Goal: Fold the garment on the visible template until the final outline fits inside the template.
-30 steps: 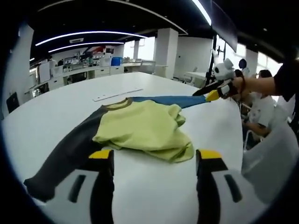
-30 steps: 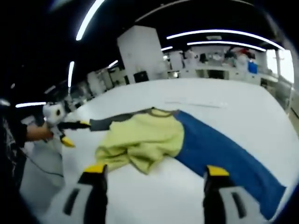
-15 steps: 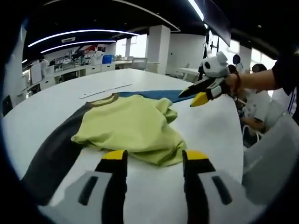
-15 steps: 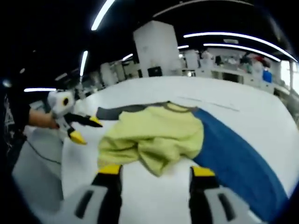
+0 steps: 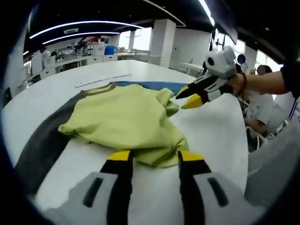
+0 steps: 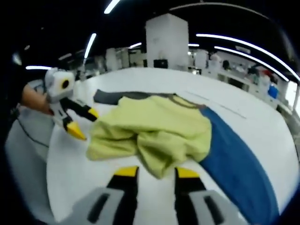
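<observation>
- One garment (image 5: pixel 122 119) lying crumpled on a white table (image 5: pixel 215 136): yellow-green body bunched in the middle, dark grey sleeve (image 5: pixel 44 140) stretched left and near, blue sleeve (image 5: pixel 154 86) running far right, in the left gripper view.
- Left gripper (image 5: pixel 151 156) low over the table, yellow tips just at the garment's near hem, jaws a little apart, nothing between them.
- Right gripper (image 5: pixel 190 97) entering from the right, held by a hand (image 5: pixel 236 83), tips parted beside the body's far right corner.
- Pale strip (image 5: pixel 103 80) flat on the table beyond the collar.
- Right gripper view: own tips (image 6: pixel 156 172) narrowly apart at the bunched hem (image 6: pixel 154 140), gripping nothing; grey sleeve (image 6: pixel 112 96) far left, blue sleeve (image 6: pixel 236 164) right.
</observation>
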Action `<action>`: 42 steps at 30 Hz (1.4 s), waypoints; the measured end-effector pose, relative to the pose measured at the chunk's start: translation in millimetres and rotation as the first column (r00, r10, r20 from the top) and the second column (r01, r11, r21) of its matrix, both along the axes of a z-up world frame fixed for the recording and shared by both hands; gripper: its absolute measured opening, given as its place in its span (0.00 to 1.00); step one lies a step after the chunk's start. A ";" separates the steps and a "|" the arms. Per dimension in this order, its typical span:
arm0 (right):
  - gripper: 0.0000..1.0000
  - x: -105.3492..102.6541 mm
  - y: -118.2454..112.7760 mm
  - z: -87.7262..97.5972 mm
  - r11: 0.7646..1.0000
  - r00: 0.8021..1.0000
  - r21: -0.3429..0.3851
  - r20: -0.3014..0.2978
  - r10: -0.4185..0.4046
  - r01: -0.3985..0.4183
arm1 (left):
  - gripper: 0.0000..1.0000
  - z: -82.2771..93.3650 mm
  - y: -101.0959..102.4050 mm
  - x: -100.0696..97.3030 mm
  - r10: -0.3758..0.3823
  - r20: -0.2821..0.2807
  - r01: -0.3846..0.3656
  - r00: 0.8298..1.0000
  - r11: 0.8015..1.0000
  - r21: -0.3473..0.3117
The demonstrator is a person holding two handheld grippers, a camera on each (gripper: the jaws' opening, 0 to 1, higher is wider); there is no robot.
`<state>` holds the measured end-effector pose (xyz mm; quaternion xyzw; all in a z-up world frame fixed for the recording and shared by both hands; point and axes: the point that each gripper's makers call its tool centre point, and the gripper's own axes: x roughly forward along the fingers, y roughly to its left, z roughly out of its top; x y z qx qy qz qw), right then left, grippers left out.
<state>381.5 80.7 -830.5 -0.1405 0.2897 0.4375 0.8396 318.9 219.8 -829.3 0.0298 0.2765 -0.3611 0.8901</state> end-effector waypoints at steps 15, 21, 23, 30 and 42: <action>0.00 12.5 4.9 -16.0 0.999 1.000 -0.037 0.019 -0.017 0.018 | 0.15 -11.1 4.3 12.8 0.047 -0.009 -0.047 0.999 0.999 0.015; 0.00 3.5 7.2 -8.7 0.999 0.999 -0.020 0.019 -0.031 0.032 | 0.02 -0.1 1.2 9.8 0.073 -0.009 -0.073 0.997 0.997 -0.013; 0.00 2.4 6.8 -4.5 0.999 0.999 -0.006 0.020 -0.034 0.035 | 0.01 2.6 3.2 9.7 0.073 0.002 -0.073 0.997 0.997 -0.007; 0.00 -14.9 8.4 21.3 0.993 0.996 0.091 -0.048 -0.076 0.081 | 0.01 26.5 17.8 4.1 0.111 -0.001 -0.111 0.994 0.992 -0.058; 0.00 -5.1 3.2 67.5 0.957 0.981 0.228 -0.118 -0.153 0.177 | 0.00 60.9 40.0 16.4 0.175 0.009 -0.171 0.985 0.972 -0.161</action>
